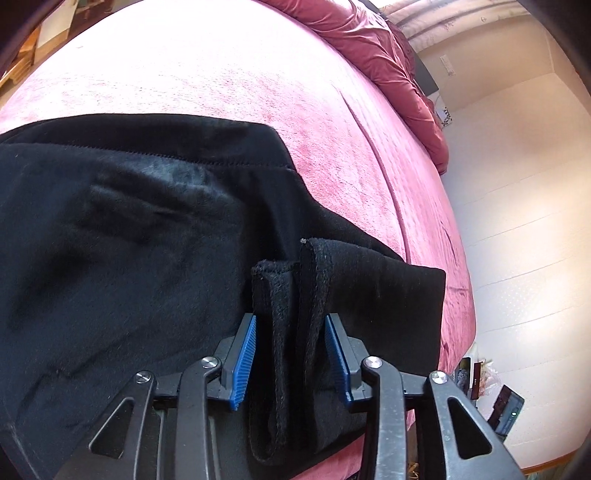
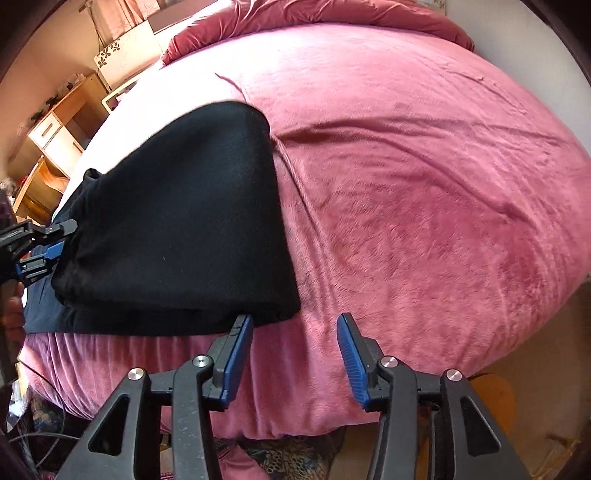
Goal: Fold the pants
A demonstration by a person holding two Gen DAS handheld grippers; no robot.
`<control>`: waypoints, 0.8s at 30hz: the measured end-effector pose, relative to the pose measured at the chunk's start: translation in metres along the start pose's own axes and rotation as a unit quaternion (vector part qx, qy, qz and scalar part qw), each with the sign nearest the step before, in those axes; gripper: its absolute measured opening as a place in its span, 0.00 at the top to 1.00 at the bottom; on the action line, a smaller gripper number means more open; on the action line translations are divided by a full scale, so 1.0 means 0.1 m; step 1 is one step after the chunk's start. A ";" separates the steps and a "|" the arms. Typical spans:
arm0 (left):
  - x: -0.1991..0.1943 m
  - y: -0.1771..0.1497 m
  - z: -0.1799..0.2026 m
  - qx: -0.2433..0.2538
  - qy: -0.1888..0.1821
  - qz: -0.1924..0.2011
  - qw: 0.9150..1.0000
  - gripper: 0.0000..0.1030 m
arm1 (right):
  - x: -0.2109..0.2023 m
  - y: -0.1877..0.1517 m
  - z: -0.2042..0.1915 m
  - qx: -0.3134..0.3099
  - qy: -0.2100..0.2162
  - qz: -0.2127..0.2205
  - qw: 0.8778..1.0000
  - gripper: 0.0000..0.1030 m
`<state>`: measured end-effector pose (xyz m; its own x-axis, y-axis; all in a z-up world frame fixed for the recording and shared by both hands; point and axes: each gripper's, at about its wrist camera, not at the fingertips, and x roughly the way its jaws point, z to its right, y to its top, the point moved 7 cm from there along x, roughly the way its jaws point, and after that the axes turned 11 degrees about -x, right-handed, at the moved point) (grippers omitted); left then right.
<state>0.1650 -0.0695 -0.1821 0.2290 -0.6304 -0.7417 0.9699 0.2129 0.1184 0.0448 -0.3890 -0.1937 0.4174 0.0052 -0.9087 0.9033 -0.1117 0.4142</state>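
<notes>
Black pants (image 1: 129, 229) lie partly folded on a pink bed (image 1: 229, 74). My left gripper (image 1: 291, 321) has a bunch of the pants' hemmed cuffs (image 1: 291, 295) between its blue pads; the pads stand a little apart with the cloth filling the gap. In the right wrist view the folded pants (image 2: 177, 221) lie at the bed's near left. My right gripper (image 2: 295, 325) is open and empty, just right of the pants' near corner. The left gripper also shows at the left edge of the right wrist view (image 2: 55, 247), at the pants' far end.
A crumpled red duvet (image 2: 314, 18) lies at the head of the bed. The bed (image 2: 424, 184) stretches wide to the right of the pants. Wooden shelves (image 2: 55, 133) stand to the left. Pale floor (image 1: 524, 221) and small items (image 1: 506, 406) lie beside the bed.
</notes>
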 end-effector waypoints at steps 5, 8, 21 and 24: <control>-0.01 -0.02 0.09 0.037 0.008 0.017 0.999 0.76 | -0.16 0.34 -0.04 0.001 0.002 0.040 0.999 0.53; -0.02 -0.05 0.16 0.075 0.028 0.032 0.996 0.82 | -0.13 0.64 -0.17 -0.013 0.010 0.059 0.998 0.53; -0.18 -0.28 0.44 0.217 0.118 0.111 0.963 0.91 | 0.37 1.37 -0.57 -0.072 -0.012 0.044 0.996 0.53; -0.07 -0.33 0.48 0.225 0.128 0.115 0.959 0.91 | 0.47 1.37 -0.52 -0.071 -0.014 0.038 0.997 0.53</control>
<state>0.1359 -0.1078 -0.1490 0.4688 -0.3886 -0.7933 0.8473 -0.0559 0.5281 0.1931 -0.3527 -0.1769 0.4831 -0.0261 -0.8752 0.8754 0.0315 0.4823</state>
